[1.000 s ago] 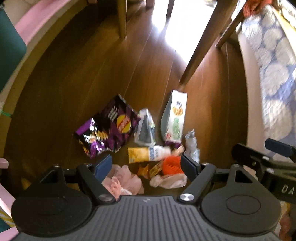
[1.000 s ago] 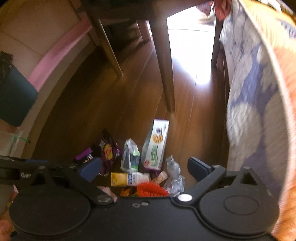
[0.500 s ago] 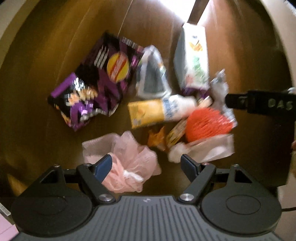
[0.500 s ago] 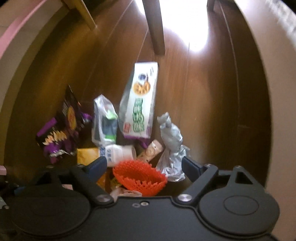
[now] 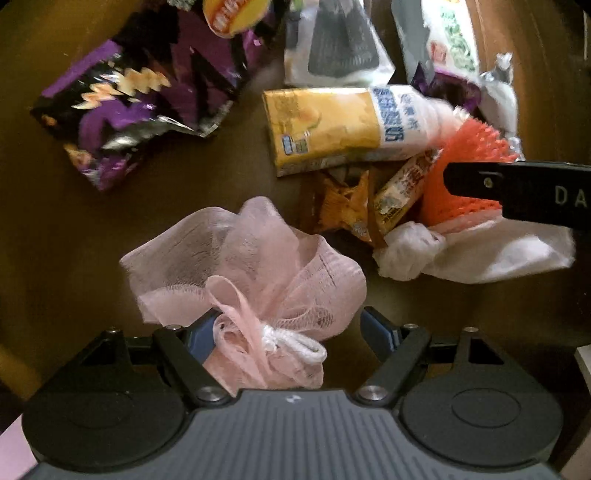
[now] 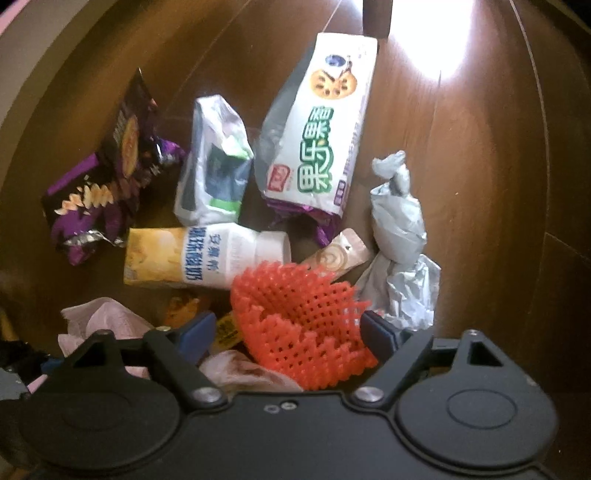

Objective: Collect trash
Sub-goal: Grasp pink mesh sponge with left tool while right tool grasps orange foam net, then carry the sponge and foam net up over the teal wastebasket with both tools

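A heap of trash lies on the brown wood floor. My left gripper points straight down, open, with a pink mesh pouf between its blue fingers; the pads do not squeeze it. My right gripper hangs over an orange foam net, which sits between its jaws while they are closing; the net is not pinched. In the left wrist view the right gripper's black finger crosses the orange foam net.
Around them lie a purple chip bag, a yellow-and-white yogurt bottle, a white biscuit pack, a clear pouch, a crumpled silver wrapper, a white plastic bag and small snack wrappers. A table leg stands beyond.
Both grippers have dropped close to the pile. The pink pouf now sits between the left fingers and the orange net between the right ones. The right jaws have narrowed a little.
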A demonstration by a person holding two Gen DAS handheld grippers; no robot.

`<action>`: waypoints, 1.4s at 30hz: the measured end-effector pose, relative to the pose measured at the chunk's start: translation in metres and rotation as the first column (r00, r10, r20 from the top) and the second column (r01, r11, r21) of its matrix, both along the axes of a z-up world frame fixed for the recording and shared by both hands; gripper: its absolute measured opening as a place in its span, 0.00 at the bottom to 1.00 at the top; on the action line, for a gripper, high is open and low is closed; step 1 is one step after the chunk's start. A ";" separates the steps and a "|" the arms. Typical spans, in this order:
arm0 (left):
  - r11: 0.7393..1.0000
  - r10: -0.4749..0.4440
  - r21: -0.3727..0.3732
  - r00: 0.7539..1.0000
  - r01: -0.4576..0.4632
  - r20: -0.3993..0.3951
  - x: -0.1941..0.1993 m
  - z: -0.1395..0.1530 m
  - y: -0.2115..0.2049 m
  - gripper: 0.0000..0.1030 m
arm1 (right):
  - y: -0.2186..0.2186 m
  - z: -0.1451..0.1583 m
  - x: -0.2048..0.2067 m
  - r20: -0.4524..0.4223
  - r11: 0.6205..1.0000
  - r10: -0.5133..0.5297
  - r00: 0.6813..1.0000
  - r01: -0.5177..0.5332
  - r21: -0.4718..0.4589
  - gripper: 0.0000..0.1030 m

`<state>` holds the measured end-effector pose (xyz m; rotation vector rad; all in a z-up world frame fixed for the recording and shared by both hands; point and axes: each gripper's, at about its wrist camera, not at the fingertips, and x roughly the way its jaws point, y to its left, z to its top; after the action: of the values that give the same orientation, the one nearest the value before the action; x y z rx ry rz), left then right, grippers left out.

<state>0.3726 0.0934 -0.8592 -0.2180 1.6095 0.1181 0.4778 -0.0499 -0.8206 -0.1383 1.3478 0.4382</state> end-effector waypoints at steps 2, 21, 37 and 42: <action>1.000 -0.009 0.021 1.000 0.009 -0.015 0.003 -0.013 0.000 0.78 | 0.001 -0.008 0.001 0.001 1.000 0.005 1.000 -0.005 -0.022 0.77; 0.987 0.157 0.027 0.988 -0.157 -0.008 -0.001 0.025 0.020 0.30 | -0.015 0.051 -0.007 0.002 0.994 -0.099 0.995 0.099 0.048 0.05; 0.976 0.217 -0.004 0.959 -0.220 0.183 0.018 0.242 -0.011 0.30 | -0.059 0.286 -0.012 0.163 0.965 -0.140 0.977 0.098 0.242 0.05; 0.984 0.174 -0.020 0.952 -0.175 0.253 0.028 0.327 -0.029 0.30 | -0.073 0.363 -0.018 0.206 0.953 -0.145 0.968 0.081 0.292 0.05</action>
<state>0.4007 0.0647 -0.5324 -0.3599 1.3329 0.2196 0.4598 -0.1232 -0.4578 0.1231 1.0520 0.4971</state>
